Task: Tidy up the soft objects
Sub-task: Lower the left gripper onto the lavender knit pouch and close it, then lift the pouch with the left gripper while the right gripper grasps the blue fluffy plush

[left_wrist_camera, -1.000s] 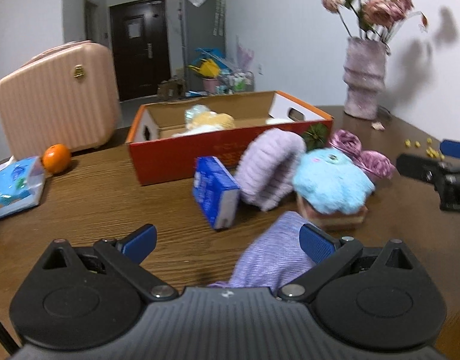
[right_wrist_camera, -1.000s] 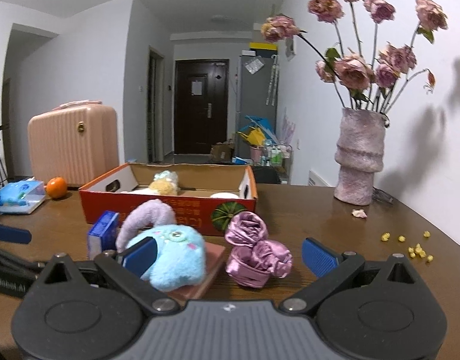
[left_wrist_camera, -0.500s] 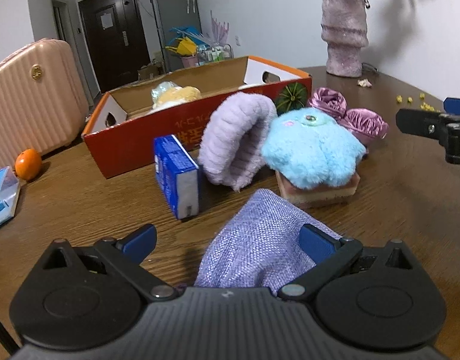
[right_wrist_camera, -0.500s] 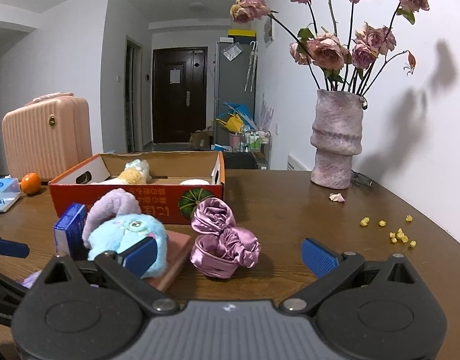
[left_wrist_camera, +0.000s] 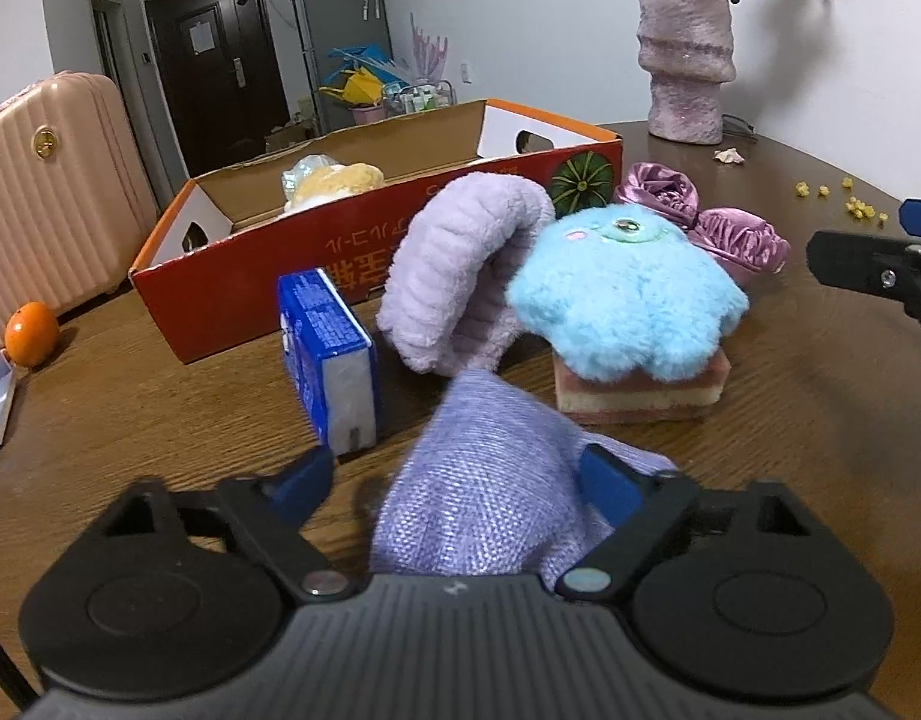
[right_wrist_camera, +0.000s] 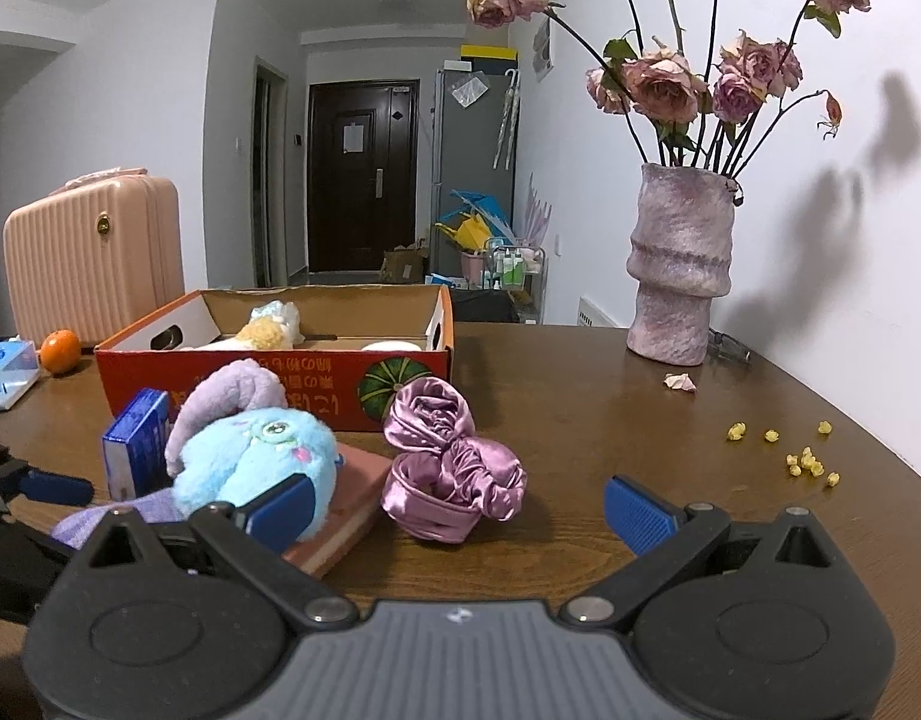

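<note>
- Two grippers work over a wooden table [right_wrist_camera: 610, 420]; at its far left sit a pink suitcase [left_wrist_camera: 46, 192], an orange [left_wrist_camera: 31, 333] and a tissue pack [right_wrist_camera: 4, 372].
- Next comes a red box [left_wrist_camera: 268, 276], open on top, with a yellow plush [left_wrist_camera: 334, 180] inside.
- A blue carton [left_wrist_camera: 331, 354] stands upright just in front of the box.
- The left gripper [left_wrist_camera: 460, 474] has its jaws closing around a lavender cloth [left_wrist_camera: 490, 492]; the cloth lies on the table between the fingers, bunched against the right one, with a gap at the left one.
- Beyond the cloth a purple fuzzy band [left_wrist_camera: 454, 276] arches up, touching a blue plush [left_wrist_camera: 622, 294] that rests on a pink sponge [left_wrist_camera: 640, 396].
- A satin bonnet [right_wrist_camera: 448, 468] lies just right of the sponge, near the box's corner.
- The right gripper [right_wrist_camera: 460, 504] hovers with jaws wide apart and nothing between the pads; the bonnet lies just ahead of them.
- Far right, a vase [right_wrist_camera: 679, 276] of dried roses stands by the wall, with yellow bits [right_wrist_camera: 808, 462] scattered on the table nearby.
</note>
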